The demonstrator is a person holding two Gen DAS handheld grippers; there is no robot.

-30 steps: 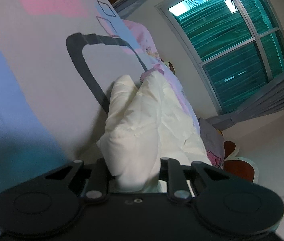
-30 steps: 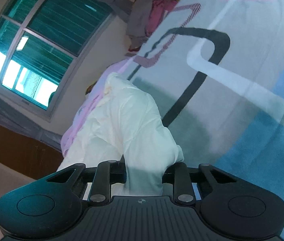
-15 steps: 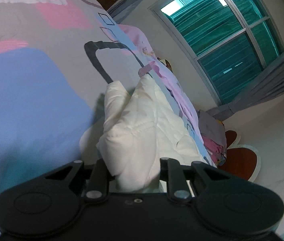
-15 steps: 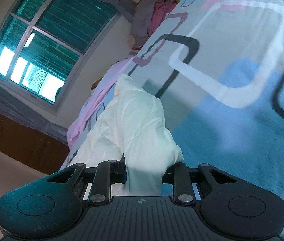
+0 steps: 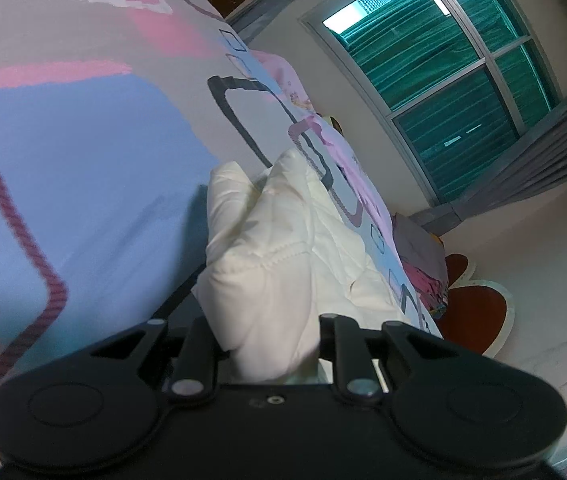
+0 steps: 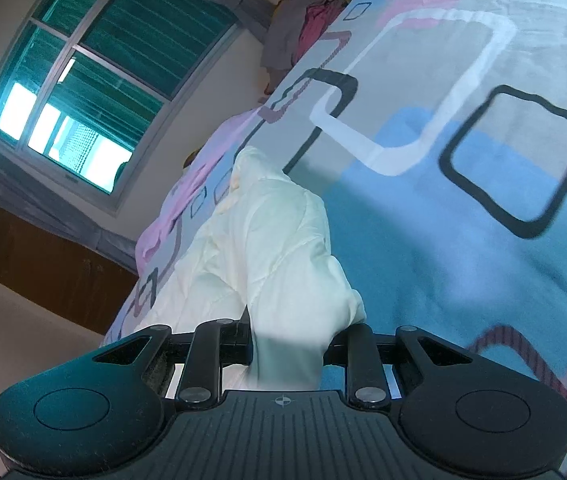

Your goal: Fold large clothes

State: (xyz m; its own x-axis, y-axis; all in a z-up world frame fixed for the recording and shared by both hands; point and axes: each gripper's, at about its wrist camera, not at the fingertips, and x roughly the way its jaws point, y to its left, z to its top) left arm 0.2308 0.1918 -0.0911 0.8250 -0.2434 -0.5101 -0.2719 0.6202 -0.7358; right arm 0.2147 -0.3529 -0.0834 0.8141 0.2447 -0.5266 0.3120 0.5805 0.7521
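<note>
While both sets of jaws pinch bunched cream fabric, the left gripper (image 5: 267, 344) and right gripper (image 6: 287, 352) hold the quilted garment (image 5: 283, 248) above a patterned bedsheet (image 6: 463, 208); a window (image 5: 443, 64) lies beyond.

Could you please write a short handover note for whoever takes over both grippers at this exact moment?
Left gripper: shut on a bunched part of the cream garment.
Right gripper: shut on another part of the same cream garment.
The garment is lifted at both grips, with the rest trailing towards the edge of the patterned bedspread.
Done: both grips taken, cloth raised.
Left: lay the held part down to make the fold, then flatten it. A pile of other clothes lies at the bed's far end.
</note>
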